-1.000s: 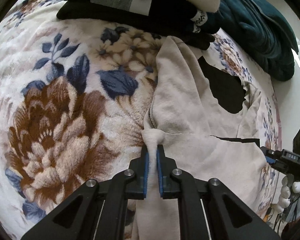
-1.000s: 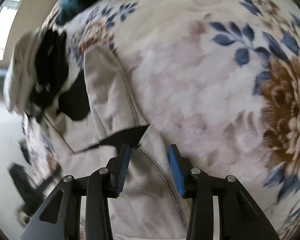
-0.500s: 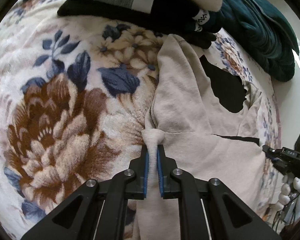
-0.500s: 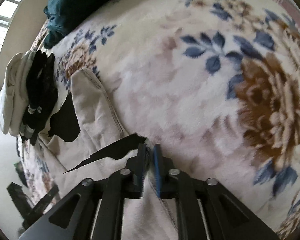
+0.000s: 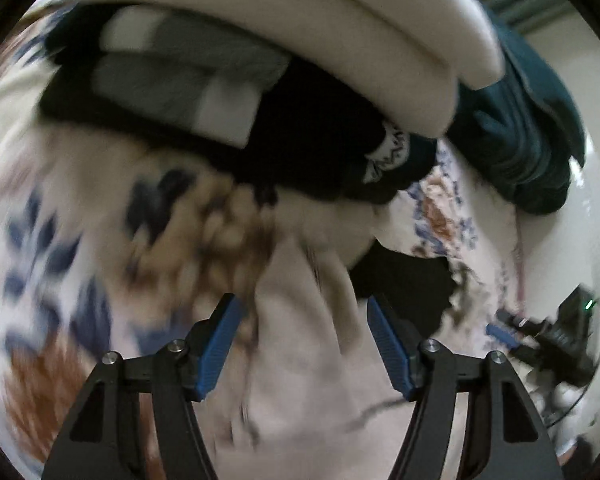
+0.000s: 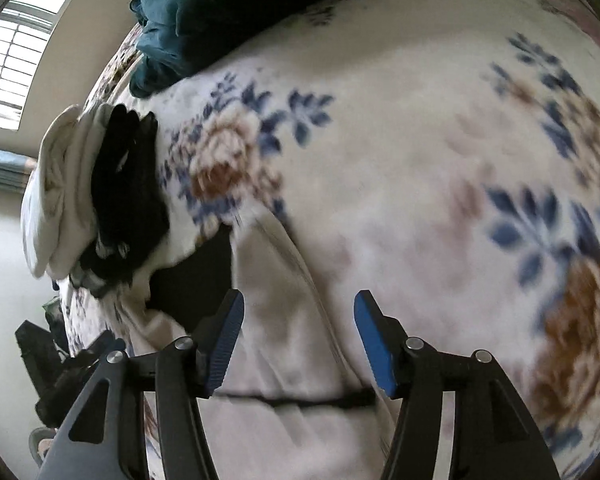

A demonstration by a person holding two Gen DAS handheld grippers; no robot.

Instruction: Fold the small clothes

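left wrist: looked forward, low and close over the bed (image 5: pixel 60 184) | right wrist: likewise, facing the window (image 6: pixel 8 60) | shared: folded stack (image 5: pixel 260 92) (image 6: pixel 96 196), cream garment (image 5: pixel 308 360) (image 6: pixel 284 320)

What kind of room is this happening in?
Probably a bedroom: a plush floral blanket covers a bed-like surface, folded clothes are stacked on it beside a crumpled teal cover, and a barred window lights the wall.

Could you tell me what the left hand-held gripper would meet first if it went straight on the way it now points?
Probably the beige fabric garment lying between the open jaws of the left hand-held gripper, and beyond it the stack of folded black and cream clothes. The picture is blurred, so depth is uncertain.
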